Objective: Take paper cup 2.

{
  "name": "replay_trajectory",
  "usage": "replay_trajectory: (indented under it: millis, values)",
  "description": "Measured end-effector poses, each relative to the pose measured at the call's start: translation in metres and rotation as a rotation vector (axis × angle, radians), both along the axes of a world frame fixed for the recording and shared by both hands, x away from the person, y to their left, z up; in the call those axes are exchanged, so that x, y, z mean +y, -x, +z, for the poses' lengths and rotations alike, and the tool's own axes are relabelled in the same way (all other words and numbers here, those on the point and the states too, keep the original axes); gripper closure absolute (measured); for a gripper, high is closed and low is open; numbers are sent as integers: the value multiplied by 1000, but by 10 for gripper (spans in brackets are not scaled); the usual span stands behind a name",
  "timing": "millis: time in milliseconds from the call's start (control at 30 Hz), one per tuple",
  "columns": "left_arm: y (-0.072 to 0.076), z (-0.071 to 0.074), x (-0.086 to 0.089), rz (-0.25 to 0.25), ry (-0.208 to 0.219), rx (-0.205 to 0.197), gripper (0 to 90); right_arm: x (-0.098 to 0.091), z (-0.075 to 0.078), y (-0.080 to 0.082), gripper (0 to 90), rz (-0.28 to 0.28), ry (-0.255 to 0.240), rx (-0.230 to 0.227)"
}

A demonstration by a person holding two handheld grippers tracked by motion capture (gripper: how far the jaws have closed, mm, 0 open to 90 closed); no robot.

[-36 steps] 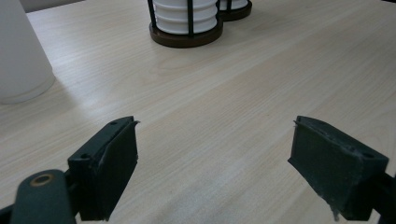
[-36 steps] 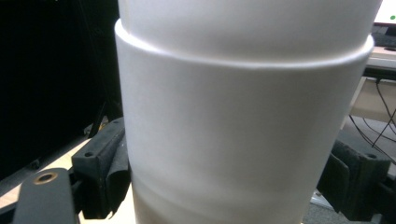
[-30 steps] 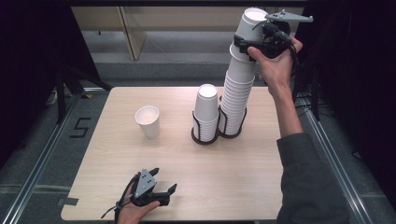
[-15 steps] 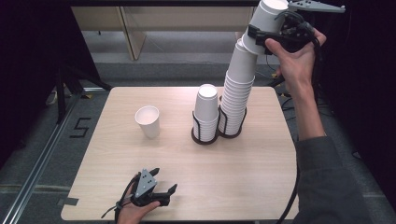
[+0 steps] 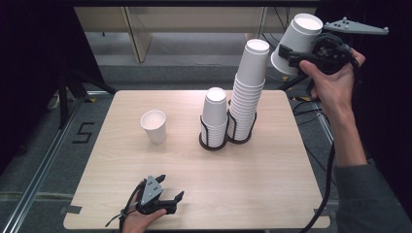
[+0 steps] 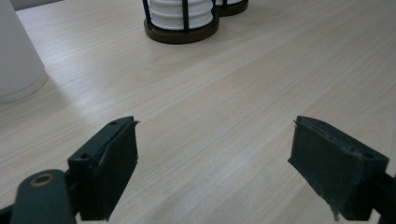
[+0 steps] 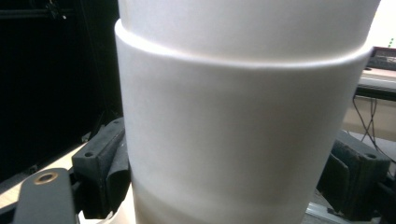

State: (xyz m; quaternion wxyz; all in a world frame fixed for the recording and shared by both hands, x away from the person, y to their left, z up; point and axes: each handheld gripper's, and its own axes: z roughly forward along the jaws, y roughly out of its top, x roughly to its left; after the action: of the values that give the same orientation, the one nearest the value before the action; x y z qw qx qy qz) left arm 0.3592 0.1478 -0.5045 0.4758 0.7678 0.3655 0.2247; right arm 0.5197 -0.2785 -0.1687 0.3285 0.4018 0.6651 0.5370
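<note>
My right gripper (image 5: 290, 57) is shut on a white paper cup (image 5: 301, 39), held tilted in the air up and to the right of the tall cup stack (image 5: 248, 87) and clear of its top. In the right gripper view the cup (image 7: 243, 116) sits between both pads (image 7: 109, 172). A shorter stack (image 5: 214, 114) stands left of the tall one, each in a black wire holder (image 5: 214, 141). A single white cup (image 5: 154, 126) stands upright on the table's left. My left gripper (image 5: 171, 187) rests at the table's near edge, open, with only bare wood between its jaws (image 6: 215, 154).
The light wooden table (image 5: 272, 184) has bare room in front of the holders and to the right. In the left gripper view the single cup (image 6: 16, 51) is at far left and a holder base (image 6: 181, 28) lies ahead. A cable (image 5: 330, 170) hangs along the right arm.
The right hand has carried the cup off the top of the tall stack, to the right and clear of it. The left gripper has stayed put.
</note>
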Motion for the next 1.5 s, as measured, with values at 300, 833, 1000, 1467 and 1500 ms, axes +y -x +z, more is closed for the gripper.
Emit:
replay_trajectory:
  millis: [300,833,1000,1467,1500]
  values:
    - [0,0,-1,2,-6,1,144,-10,-15,19,161,8,29,16]
    - [-1,0,1,11,-5,-4,144,1,-87,47,161,101,47,76]
    - [-2,0,0,16,2,-1,144,8,-115,59,161,129,51,71]
    - [-2,0,2,6,13,-9,143,59,-185,94,161,271,51,115]
    - [-2,0,1,6,15,-9,143,64,-188,94,161,279,34,117]
